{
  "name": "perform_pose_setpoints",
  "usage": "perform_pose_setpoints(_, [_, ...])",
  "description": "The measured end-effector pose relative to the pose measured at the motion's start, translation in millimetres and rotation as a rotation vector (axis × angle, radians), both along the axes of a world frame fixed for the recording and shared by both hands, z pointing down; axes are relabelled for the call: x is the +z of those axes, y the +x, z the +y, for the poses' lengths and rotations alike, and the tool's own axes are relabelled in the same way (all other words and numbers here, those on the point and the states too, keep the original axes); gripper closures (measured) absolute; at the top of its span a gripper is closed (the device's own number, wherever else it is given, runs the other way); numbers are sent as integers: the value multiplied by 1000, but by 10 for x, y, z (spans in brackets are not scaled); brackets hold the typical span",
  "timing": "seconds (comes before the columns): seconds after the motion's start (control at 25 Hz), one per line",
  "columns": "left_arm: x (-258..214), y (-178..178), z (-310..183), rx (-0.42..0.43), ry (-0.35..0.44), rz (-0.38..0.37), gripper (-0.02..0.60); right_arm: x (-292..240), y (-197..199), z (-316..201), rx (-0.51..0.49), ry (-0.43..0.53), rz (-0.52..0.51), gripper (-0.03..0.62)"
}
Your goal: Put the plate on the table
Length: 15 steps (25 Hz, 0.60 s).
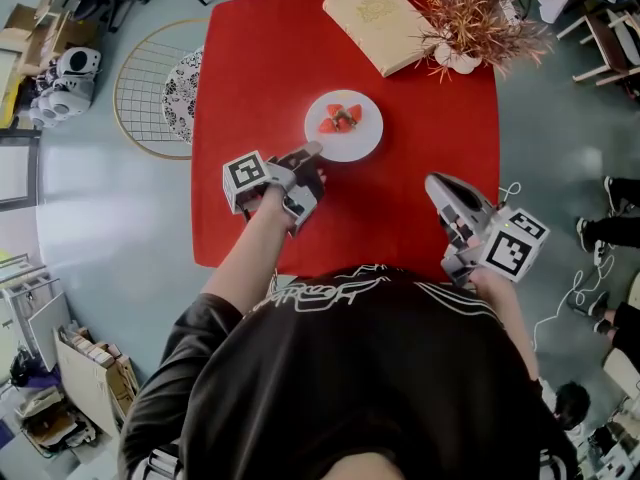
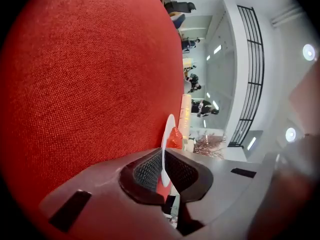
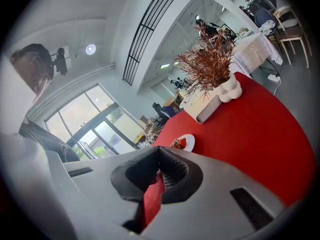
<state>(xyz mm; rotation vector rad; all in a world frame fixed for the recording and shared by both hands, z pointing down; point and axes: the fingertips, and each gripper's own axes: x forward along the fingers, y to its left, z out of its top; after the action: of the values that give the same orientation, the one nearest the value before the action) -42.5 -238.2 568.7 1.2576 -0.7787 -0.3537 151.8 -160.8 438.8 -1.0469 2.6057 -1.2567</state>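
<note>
Red is being shown by the table [image 1: 250,68] and the fruit [image 1: 340,118], white by the plate [image 1: 368,140], cream by the book [image 1: 378,23], rust-brown by the plant [image 1: 485,18]; grey is being worn by the left gripper [image 1: 313,150] and right gripper [image 1: 432,180], black-and-white squares by their cubes

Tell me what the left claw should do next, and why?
Probably open the left claw and let go: it pinches the rim of the white plate, which already seems to rest flat on the red table.

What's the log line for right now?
left claw: shut on plate | plate: on table, holds strawberries | right claw: empty
</note>
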Motion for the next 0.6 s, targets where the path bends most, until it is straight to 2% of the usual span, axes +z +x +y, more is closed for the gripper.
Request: perform_pose_setpoints(0.6, [38, 44, 1, 24, -44, -123, 551, -37, 113, 73, 7, 3, -15, 588])
